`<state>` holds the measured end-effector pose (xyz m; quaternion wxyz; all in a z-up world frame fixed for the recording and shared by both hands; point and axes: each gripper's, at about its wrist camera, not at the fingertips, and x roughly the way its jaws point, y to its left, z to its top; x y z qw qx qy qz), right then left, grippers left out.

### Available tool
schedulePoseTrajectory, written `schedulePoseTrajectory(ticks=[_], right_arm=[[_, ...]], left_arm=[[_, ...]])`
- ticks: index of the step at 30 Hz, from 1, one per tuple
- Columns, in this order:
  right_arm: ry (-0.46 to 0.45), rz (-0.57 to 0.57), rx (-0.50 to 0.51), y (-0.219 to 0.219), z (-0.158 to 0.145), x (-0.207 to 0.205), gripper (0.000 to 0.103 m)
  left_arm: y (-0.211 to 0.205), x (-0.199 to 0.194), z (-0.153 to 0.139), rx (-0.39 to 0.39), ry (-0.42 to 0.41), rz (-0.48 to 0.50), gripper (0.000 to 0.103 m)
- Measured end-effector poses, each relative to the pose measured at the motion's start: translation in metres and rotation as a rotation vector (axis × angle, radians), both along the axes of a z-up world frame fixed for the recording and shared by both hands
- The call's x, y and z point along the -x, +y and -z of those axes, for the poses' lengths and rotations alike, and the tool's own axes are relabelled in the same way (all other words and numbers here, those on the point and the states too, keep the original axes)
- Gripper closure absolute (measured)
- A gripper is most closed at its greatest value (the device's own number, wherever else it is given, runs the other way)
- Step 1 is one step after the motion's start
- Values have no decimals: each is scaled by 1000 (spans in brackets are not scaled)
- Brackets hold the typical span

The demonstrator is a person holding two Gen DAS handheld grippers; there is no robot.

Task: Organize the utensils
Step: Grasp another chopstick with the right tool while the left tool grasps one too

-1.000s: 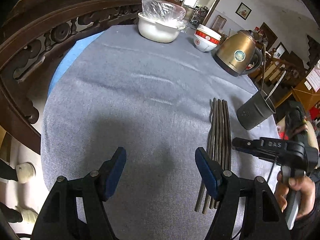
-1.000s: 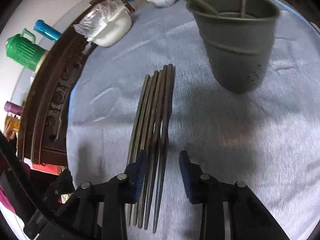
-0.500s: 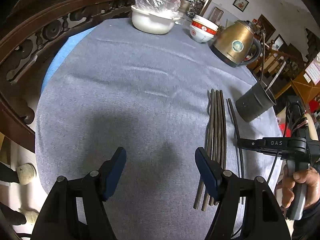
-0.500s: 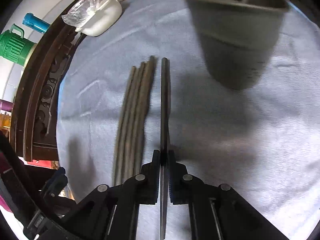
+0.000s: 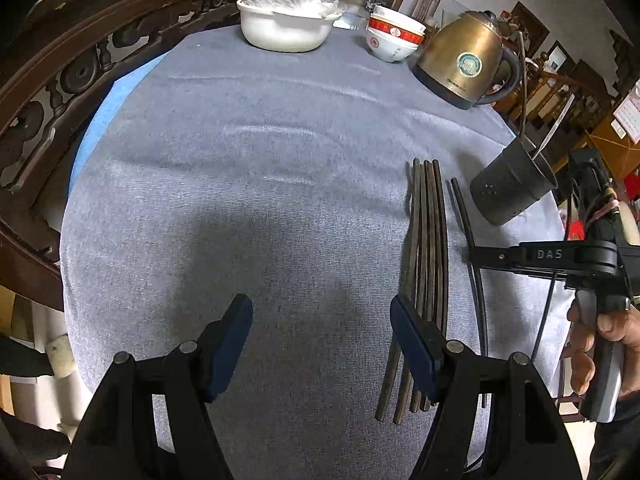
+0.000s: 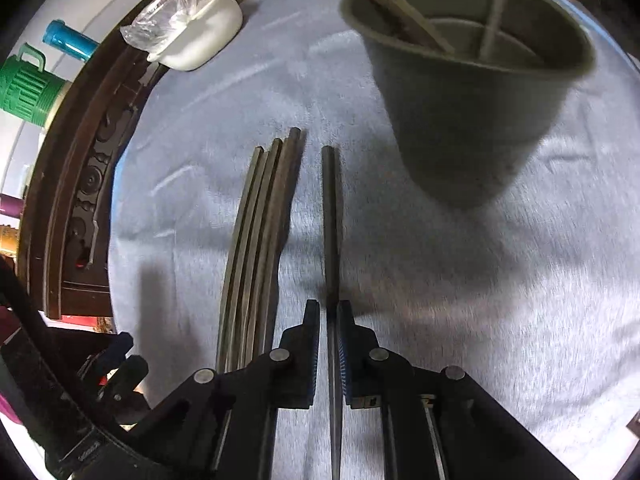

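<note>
A bundle of several dark chopsticks [image 5: 428, 240] [image 6: 264, 220] lies on the grey tablecloth. One single chopstick [image 5: 466, 220] [image 6: 330, 220] sits apart to its right, clamped between the pads of my right gripper [image 6: 328, 308] [image 5: 470, 254]; the jaws are easing open slightly with the stick still between them. Just beyond stands the dark perforated utensil holder [image 5: 512, 188] [image 6: 468, 112], with a few utensils inside. My left gripper [image 5: 318, 304] hovers open over bare cloth left of the bundle, holding nothing.
At the far edge stand a white pot [image 5: 286, 28] covered with plastic, stacked red-and-white bowls [image 5: 394, 38] and a brass kettle [image 5: 464, 64]. A carved wooden chair back [image 5: 60, 80] curves along the left. A person's hand [image 5: 600, 332] grips the right tool's handle.
The right gripper closed on one chopstick and drew it to the right, away from the bundle. The left gripper stayed open and shifted a little over the cloth.
</note>
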<state>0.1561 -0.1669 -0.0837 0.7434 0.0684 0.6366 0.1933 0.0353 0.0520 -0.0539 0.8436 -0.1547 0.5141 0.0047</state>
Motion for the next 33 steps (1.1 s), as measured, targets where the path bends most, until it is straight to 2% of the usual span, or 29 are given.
schedulePoseTrajectory(ticks=[6,15,17,19,25,28,29,30,31,32,33], right_arm=[[-15,6,-2,-11,1,0,94],[-2,21,-72,-36,7,1,93],[-6,18,-78,-39,6,2,93],[-8,15,-89,-39,7,3,93],[-10,13,-111,-41,8,2,93],[-10,13,-120,-42,8,2,93],[-10,13,-120,-40,8,1,93],[-11,12,-121,-40,8,1,93],[-10,13,-120,-39,8,1,93],[-9,12,-121,-40,8,1,93],[-9,12,-121,-40,9,1,93]], left_arm=[[-12,-25,4,-22,62,63,31],[-40,-90,15,-28,237,154,32],[-46,-99,21,-36,280,165,37],[-50,-107,27,-39,320,179,51],[-56,-121,32,-22,365,185,56],[-61,-128,33,-41,368,183,58],[-62,-129,33,-49,366,185,60],[-64,-129,34,-52,366,187,72],[-66,-130,35,-53,370,190,91],[-66,-134,36,-53,385,191,97],[-64,-135,37,-46,389,190,97]])
